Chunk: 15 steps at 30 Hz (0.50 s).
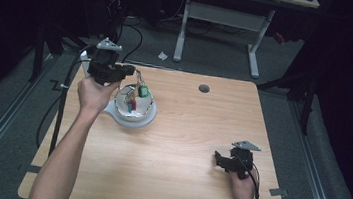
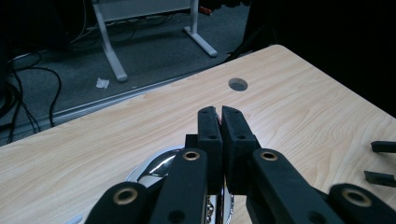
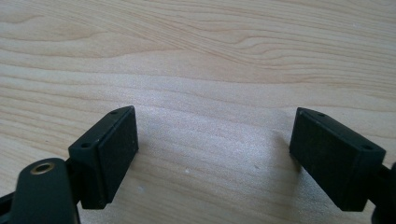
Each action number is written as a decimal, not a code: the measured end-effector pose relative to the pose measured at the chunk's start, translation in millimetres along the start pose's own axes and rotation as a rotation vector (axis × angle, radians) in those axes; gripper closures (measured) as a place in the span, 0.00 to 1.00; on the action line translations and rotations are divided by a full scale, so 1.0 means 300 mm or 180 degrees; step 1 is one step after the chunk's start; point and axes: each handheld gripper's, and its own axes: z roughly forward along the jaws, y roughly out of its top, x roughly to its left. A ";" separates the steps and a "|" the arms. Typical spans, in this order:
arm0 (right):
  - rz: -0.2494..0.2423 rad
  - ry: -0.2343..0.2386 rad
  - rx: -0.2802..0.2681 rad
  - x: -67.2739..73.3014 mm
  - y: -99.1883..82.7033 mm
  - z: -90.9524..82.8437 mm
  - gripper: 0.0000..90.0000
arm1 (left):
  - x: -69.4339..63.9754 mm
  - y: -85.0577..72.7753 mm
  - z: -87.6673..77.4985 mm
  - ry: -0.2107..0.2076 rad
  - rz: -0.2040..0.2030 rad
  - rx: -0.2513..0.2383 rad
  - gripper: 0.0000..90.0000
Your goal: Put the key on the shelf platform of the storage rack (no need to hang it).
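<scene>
Dim room, grey floor (image 1: 209, 58), perhaps carpeted.

My table (image 1: 184, 145) was pale wood with wavy grain. My grippers, left (image 2: 218, 114) and right (image 3: 212, 154), were black with brass-coloured rivets. The bowl (image 1: 143, 121) was shiny silver on white, with green and red bits inside.
</scene>
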 end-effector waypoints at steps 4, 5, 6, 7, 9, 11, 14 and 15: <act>-0.0001 0.0000 0.0000 0.000 0.000 0.000 0.17 | 0.003 -0.010 0.019 0.0034 0.0010 0.0041 0.97; -0.0002 0.0000 0.0000 0.000 0.000 0.000 0.17 | 0.003 -0.011 0.024 0.0048 0.0019 0.0061 0.97; -0.0001 0.0000 0.0000 0.000 0.000 0.000 0.17 | 0.002 -0.013 0.031 0.0063 0.0029 0.0071 0.97; -0.0002 -0.0001 0.0000 0.000 0.000 0.000 0.17 | 0.001 -0.013 0.036 0.0073 0.0043 0.0090 0.97; -0.0001 -0.0001 0.0000 0.000 0.000 0.000 0.17 | -0.002 -0.016 0.047 0.0090 0.0060 0.0108 0.97; -0.0001 0.0000 0.0000 0.000 0.000 0.000 0.17 | -0.004 -0.020 0.057 0.0113 0.0088 0.0130 0.97; -0.0001 0.0000 0.0000 0.000 0.000 0.000 0.17 | -0.002 -0.034 0.071 0.0114 0.0069 0.0147 0.97; 0.0000 0.0000 0.0000 0.000 0.000 0.000 0.17 | 0.000 -0.040 0.076 0.0111 0.0058 0.0147 0.97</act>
